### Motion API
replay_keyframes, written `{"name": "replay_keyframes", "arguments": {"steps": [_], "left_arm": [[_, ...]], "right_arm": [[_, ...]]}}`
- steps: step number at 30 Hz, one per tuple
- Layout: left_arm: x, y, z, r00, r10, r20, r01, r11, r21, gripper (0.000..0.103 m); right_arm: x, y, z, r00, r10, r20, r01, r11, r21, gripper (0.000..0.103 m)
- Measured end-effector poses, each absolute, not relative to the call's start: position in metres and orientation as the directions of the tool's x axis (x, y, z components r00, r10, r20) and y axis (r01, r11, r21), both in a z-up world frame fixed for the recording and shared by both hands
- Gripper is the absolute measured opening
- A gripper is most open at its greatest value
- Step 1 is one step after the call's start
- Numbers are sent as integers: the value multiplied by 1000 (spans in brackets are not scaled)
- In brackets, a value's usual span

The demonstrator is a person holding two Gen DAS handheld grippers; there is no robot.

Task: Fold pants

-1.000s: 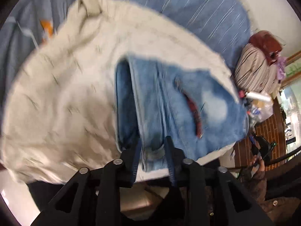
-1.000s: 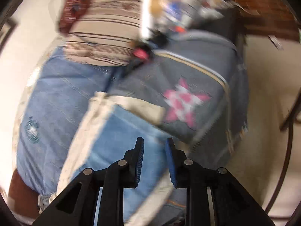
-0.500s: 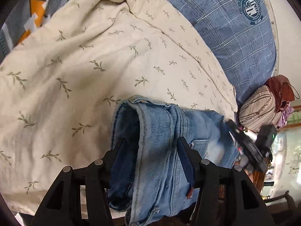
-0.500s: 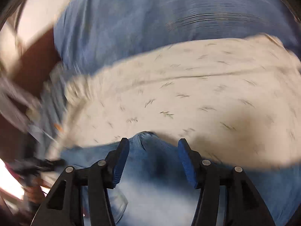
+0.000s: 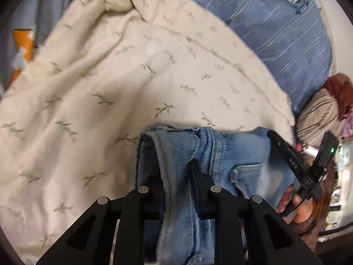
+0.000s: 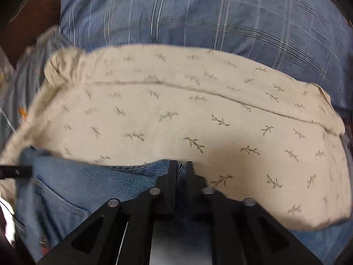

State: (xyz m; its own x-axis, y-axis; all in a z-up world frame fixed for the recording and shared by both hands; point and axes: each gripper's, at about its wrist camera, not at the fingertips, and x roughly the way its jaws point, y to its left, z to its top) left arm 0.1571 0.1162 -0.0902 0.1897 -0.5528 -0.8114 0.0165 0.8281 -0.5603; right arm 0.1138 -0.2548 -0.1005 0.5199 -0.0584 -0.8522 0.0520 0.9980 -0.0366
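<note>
Light blue jeans (image 5: pixel 238 154) lie bunched on a cream leaf-print blanket (image 5: pixel 110 88). My left gripper (image 5: pixel 176 170) is closing, its jaws pinching a fold of the waistband edge; the denim drapes over and hides the left finger. In the right wrist view the jeans (image 6: pixel 88 183) fill the lower left, and my right gripper (image 6: pixel 182 165) is closing too, with its jaws nearly together on the denim's top edge. The right gripper's black body (image 5: pixel 295 161) and the hand (image 5: pixel 295 207) that holds it show at the right of the left wrist view.
The blanket (image 6: pixel 176 121) lies over a blue plaid cover (image 5: pixel 275 22) that rises behind it (image 6: pixel 198 11). A striped bag (image 5: pixel 317 114) and a reddish one sit at the far right. A grey cover with an orange pattern (image 5: pixel 24 42) lies on the left.
Both grippers stood wide around the jeans' edge half a second ago and have now closed on the denim. The right gripper swung across from the bags to the jeans.
</note>
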Motion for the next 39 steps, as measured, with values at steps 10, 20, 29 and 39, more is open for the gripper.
{"name": "replay_keyframes", "arguments": {"steps": [10, 20, 29, 39], "left_arm": [[38, 185, -61, 216, -751, -623, 27, 643, -765, 62], [51, 151, -117, 93, -748, -657, -50, 655, -754, 57], [40, 165, -72, 137, -670, -730, 58, 741, -669, 19], [21, 178, -71, 69, -644, -762, 228, 754, -616, 28]], "right_arm": [[-62, -267, -83, 578, 473, -665, 111, 762, 638, 59], [-70, -248, -165, 546, 611, -573, 294, 501, 814, 62], [-72, -239, -137, 597, 577, -558, 208, 560, 802, 8], [-91, -263, -144, 536, 526, -660, 283, 625, 728, 33]]}}
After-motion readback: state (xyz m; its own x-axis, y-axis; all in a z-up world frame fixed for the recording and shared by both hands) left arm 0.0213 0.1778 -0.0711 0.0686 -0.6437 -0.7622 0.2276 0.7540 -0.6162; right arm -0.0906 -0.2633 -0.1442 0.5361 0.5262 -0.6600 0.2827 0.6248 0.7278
